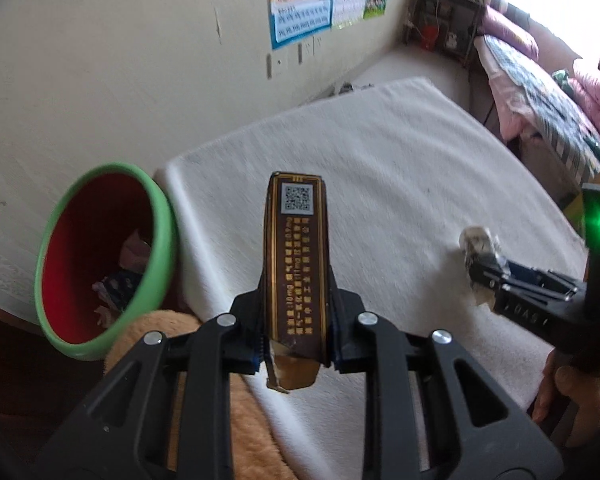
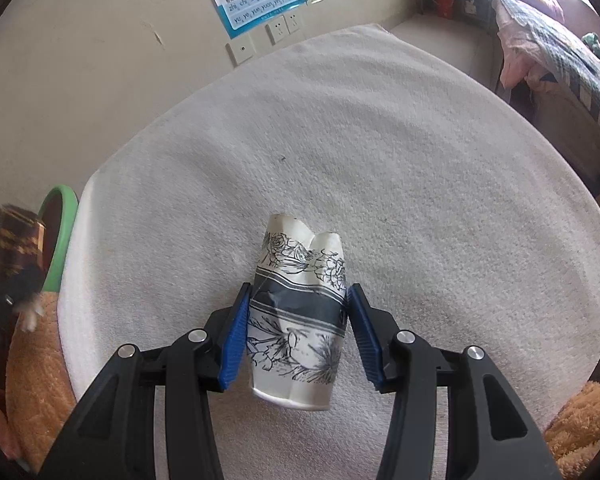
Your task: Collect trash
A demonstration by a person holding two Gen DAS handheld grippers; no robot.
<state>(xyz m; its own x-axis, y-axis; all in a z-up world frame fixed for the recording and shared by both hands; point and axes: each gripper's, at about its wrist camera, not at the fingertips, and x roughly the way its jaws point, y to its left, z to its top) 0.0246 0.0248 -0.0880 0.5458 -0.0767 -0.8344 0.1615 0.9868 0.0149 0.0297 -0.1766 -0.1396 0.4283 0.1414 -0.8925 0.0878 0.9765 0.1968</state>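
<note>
Pinching one brown carton (image 1: 296,264) in left gripper (image 1: 296,344), one crumpled paper cup (image 2: 300,320) in right gripper (image 2: 298,332); one green-rimmed bin (image 1: 100,260) left, holding perhaps several scraps.

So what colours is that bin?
Green rim, red inside; the bin shows best in the left wrist view.

Left gripper (image 1: 296,316): matt black plastic arms, bright metal rivets, ribbed blue pads.
Brown carton (image 1: 298,264) at frame centre: glossy printed card, gold lettering, torn lower flap showing raw paperboard.
Bin (image 1: 100,260) at left: smooth plastic, green rim, red inside.
Table cover (image 1: 400,184): white towelling, rough nap.
Right gripper (image 2: 298,320): same black plastic, blue ribbed pads.
Paper cup (image 2: 298,316): thin coated paper, creased, dented, ink floral print.
Orange cloth (image 2: 36,360) at lower left: fluffy plush.
Wall (image 2: 100,60) at upper left: matt paint, scuffed.
</note>
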